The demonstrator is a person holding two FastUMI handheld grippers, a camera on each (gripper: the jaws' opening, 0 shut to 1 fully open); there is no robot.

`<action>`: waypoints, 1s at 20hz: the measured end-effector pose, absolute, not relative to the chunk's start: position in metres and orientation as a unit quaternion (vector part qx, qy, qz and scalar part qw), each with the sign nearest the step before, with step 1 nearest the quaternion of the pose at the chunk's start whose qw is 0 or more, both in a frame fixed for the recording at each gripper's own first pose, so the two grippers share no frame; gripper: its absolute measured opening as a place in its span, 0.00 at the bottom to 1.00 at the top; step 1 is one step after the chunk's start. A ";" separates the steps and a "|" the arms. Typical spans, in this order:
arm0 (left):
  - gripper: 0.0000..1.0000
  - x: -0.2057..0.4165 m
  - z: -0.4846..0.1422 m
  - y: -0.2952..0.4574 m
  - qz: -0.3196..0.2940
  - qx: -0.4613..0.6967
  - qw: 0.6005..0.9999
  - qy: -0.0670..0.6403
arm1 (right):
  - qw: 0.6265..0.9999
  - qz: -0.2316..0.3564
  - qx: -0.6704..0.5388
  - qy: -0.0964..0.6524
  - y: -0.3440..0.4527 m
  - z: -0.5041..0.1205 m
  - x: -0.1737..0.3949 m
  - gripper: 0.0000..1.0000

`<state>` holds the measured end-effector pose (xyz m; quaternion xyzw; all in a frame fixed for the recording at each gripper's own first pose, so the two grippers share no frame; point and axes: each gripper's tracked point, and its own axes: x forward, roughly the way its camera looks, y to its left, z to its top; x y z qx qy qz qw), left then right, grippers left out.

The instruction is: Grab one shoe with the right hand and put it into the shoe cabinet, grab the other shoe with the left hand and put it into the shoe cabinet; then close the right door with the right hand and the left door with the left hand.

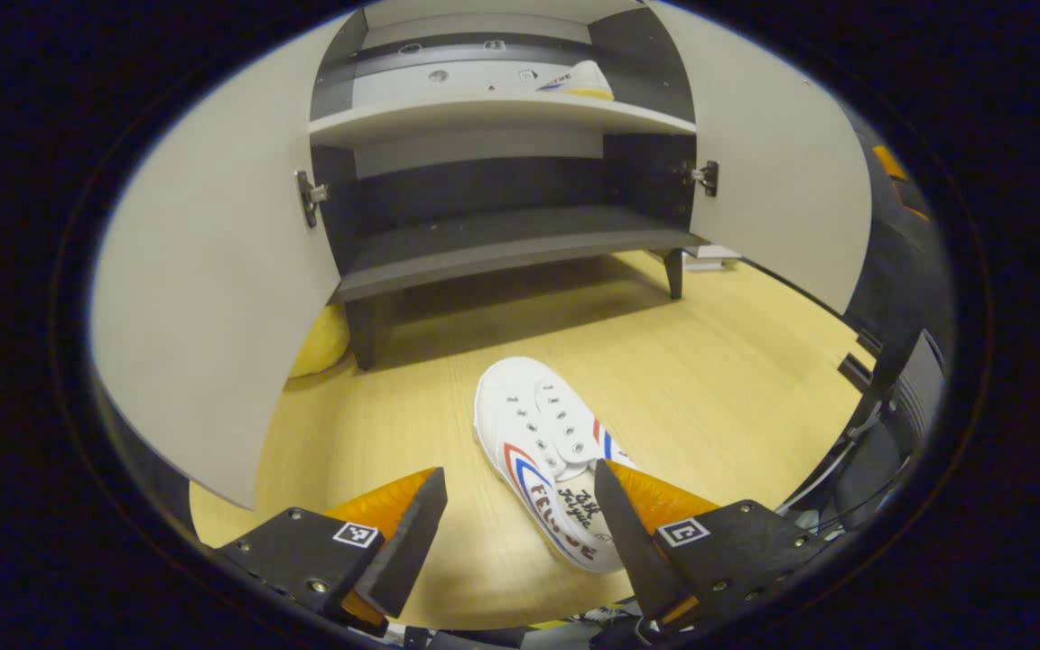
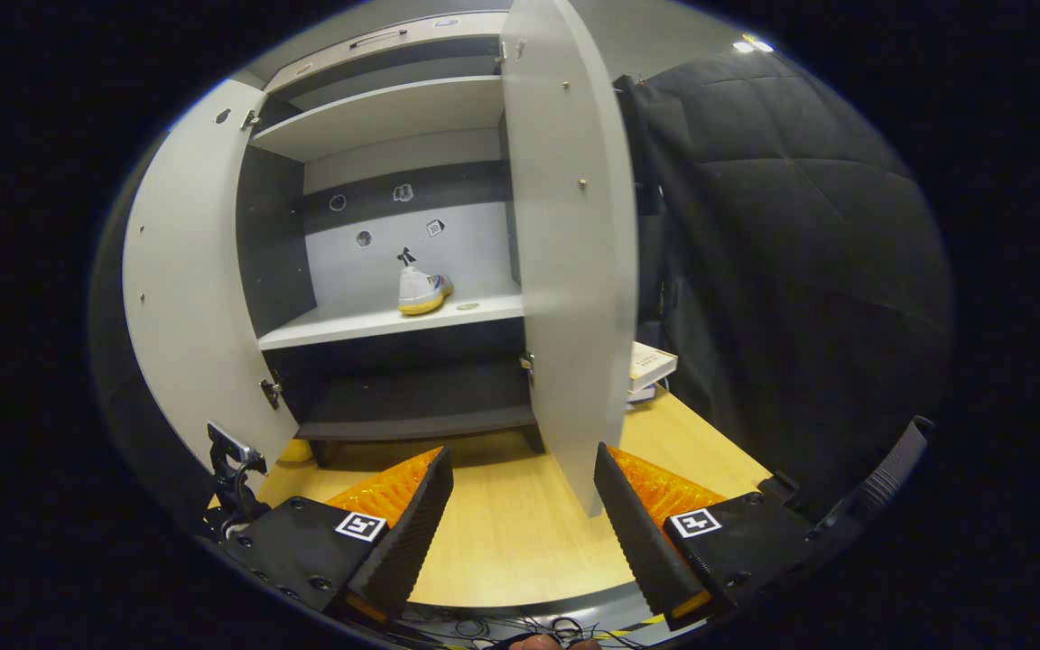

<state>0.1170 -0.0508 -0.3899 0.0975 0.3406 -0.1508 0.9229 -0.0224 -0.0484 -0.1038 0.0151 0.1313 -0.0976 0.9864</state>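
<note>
White canvas shoe lies on the wooden floor, just ahead of the left gripper, its jaws spread. Right gripper spread, empty. Beyond: cabinet, both doors open, second shoe on its shelf.

White canvas-like shoe; pale wood-grain floor, smooth; matt cabinet doors; metal hinges

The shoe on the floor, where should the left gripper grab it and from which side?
Grip the shoe across its heel collar, coming from above. It lies upright, toe toward the cabinet, heel nearest the open left gripper, and the collar rim looks narrow enough to pinch.
</note>
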 end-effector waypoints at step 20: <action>0.30 0.121 -0.430 -0.057 -0.136 0.044 0.875 0.462 | 0.935 -0.330 0.056 0.118 -0.294 -0.085 -0.053 0.98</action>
